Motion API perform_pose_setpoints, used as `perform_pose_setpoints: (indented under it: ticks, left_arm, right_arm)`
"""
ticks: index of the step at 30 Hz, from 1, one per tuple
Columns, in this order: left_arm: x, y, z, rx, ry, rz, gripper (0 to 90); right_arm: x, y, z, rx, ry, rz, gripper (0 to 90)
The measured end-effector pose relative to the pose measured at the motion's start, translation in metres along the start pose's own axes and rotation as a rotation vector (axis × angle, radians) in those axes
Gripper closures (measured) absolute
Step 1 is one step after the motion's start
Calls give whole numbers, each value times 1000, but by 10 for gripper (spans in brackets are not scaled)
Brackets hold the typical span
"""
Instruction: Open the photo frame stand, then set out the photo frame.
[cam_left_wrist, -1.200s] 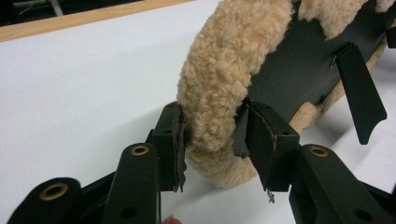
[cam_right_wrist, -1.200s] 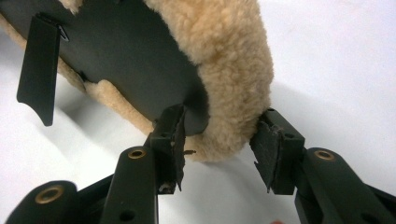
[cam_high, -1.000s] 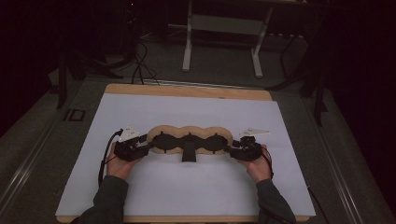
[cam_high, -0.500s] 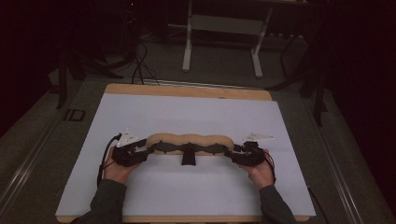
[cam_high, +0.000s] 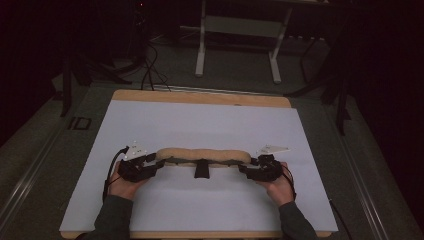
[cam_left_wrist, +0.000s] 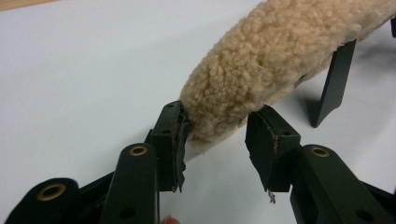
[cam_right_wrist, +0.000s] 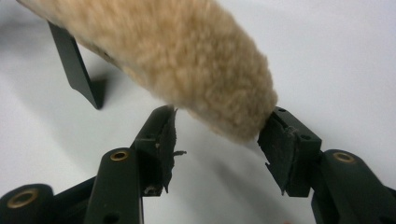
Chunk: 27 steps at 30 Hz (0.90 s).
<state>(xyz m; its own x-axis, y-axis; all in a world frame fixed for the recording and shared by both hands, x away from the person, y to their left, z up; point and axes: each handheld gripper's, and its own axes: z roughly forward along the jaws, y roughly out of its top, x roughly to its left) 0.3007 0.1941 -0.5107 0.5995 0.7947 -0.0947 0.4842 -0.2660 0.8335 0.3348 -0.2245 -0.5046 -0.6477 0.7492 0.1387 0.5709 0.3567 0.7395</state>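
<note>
A long tan fleece pad (cam_high: 200, 156) with a black strap and a hanging black tab (cam_high: 201, 170) stretches left to right across the white table cover. My left gripper (cam_high: 150, 162) is at its left end. In the left gripper view the jaws (cam_left_wrist: 217, 116) close on the fleece end (cam_left_wrist: 261, 60), with both pads touching it. My right gripper (cam_high: 247, 170) is at the right end. Its jaws (cam_right_wrist: 223, 116) have just been opening. The fleece tip (cam_right_wrist: 201, 70) lies between them, leaning on the right pad (cam_right_wrist: 280, 140) and apart from the left one.
The white cover (cam_high: 200, 120) lies on a wooden tabletop (cam_high: 200, 96) with wide bare room behind the pad. A white stand's legs (cam_high: 200, 60) and dark cables (cam_high: 147, 65) are on the floor beyond the far edge.
The pad has turned from a wide, lobed shape showing its dark side to a narrow fleece band. Both hands came slightly nearer the front edge.
</note>
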Motion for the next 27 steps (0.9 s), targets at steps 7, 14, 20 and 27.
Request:
perform_pose_setpoints:
  ticks: [7,14,20,27]
  left_arm:
    - [3,-3,-7,16,-26,-34,558]
    - [6,-5,-20,-22,-34,-61,545]
    - [9,-4,-25,-38,-54,-66,549]
    - [15,-3,-32,-92,-84,-119,582]
  right_arm:
    - [1,-10,3,29,-24,11,456]
    - [6,-11,-1,11,-12,17,428]
    - [6,-12,-2,18,-12,25,420]
    - [8,-12,-1,25,22,45,412]
